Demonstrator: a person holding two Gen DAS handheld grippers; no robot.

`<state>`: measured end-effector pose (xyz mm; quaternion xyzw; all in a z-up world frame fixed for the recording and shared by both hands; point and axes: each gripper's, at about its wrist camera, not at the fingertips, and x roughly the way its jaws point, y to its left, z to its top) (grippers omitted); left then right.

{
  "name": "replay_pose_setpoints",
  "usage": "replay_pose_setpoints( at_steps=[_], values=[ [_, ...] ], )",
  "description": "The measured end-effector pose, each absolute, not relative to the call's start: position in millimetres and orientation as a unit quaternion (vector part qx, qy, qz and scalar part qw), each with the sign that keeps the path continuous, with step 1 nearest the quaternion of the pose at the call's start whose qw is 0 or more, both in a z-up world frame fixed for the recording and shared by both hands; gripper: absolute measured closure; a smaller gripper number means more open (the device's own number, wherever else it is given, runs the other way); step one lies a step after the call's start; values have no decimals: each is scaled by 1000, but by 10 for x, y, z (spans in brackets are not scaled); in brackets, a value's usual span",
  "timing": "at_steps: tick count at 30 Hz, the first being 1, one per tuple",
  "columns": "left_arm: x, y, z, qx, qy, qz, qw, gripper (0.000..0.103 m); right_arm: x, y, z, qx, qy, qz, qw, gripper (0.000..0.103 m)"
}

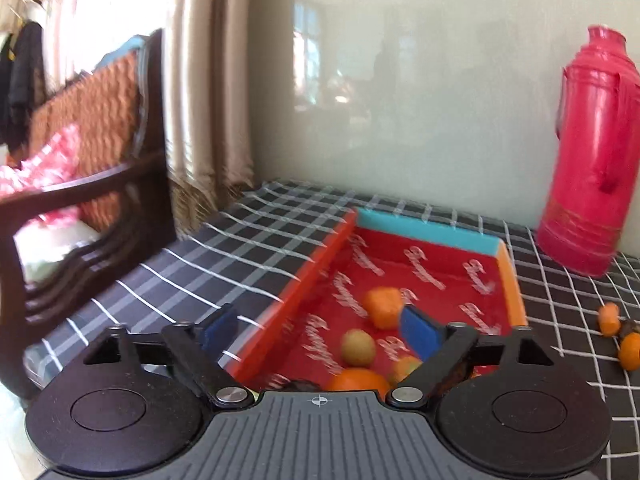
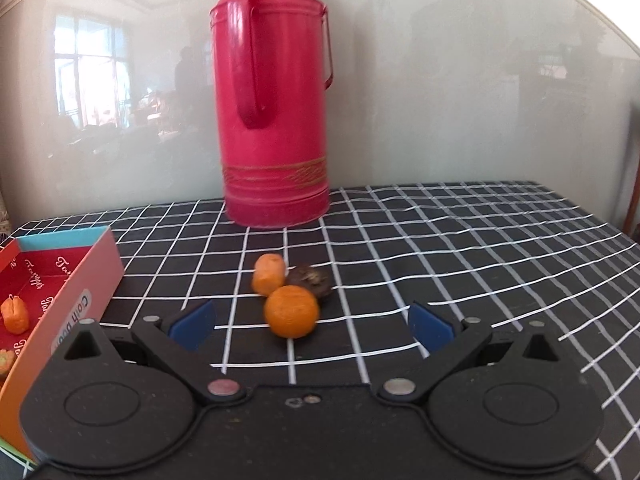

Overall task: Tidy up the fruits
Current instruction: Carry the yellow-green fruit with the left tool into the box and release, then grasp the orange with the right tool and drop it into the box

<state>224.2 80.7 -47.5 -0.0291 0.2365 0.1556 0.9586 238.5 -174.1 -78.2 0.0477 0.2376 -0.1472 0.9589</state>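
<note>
**Right wrist view: three fruits loose on the cloth, both grippers spread wide**

Right wrist view shows a round orange [image 2: 291,311] lying on the checked tablecloth [image 2: 460,248], straight ahead of the right gripper [image 2: 311,326] and between the lines of its two blue pads. Touching it from behind are an oblong orange piece [image 2: 269,279] and a dark brown fruit [image 2: 310,279]. The right gripper's jaws stand wide apart and hold nothing.

To the left sits a red box [image 2: 86,276] with a blue far wall and white script printed on its floor. Left wrist view looks down into that box [image 1: 424,226]: an orange chunk [image 1: 383,306], a small yellow-green fruit [image 1: 358,348] and a larger orange fruit [image 1: 358,379] lie on its floor, along with others partly hidden by the tool. The left gripper [image 1: 320,330] hangs over the box's near end, jaws spread and gripping nothing.

Behind the loose fruits a tall pink-red thermos [image 2: 274,96] stands upright against a pale glossy wall. A dark wooden chair [image 1: 92,184] stands beyond the table's left edge, beside curtains.
</note>
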Motion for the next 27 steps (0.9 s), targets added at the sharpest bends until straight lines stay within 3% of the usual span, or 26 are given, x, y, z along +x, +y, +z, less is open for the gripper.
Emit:
replay_pose_setpoints(
  at_steps=[8,11,15,17,20,27],
  values=[
    [2115,1188,-371,-52,200,187,960,7,2633,-1791,-902,82,263,-143,951,11],
    [2106,1319,-385,-54,200,201,957,6,2732,-1766,-923,77,270,-138,950,25],
    [2105,1455,-404,-59,203,214,954,5,2853,-1787,-985,84,292,-134,943,54],
    [2102,1496,-409,-60,203,220,952,4,2879,-1802,-1024,91,301,-134,940,57],
    [2112,1535,-421,-65,205,223,951,4,2859,-1774,-1006,77,293,-138,943,73],
    [2111,1549,-423,-72,204,226,950,4,2750,-1616,-908,64,271,-90,956,73]
  ],
)
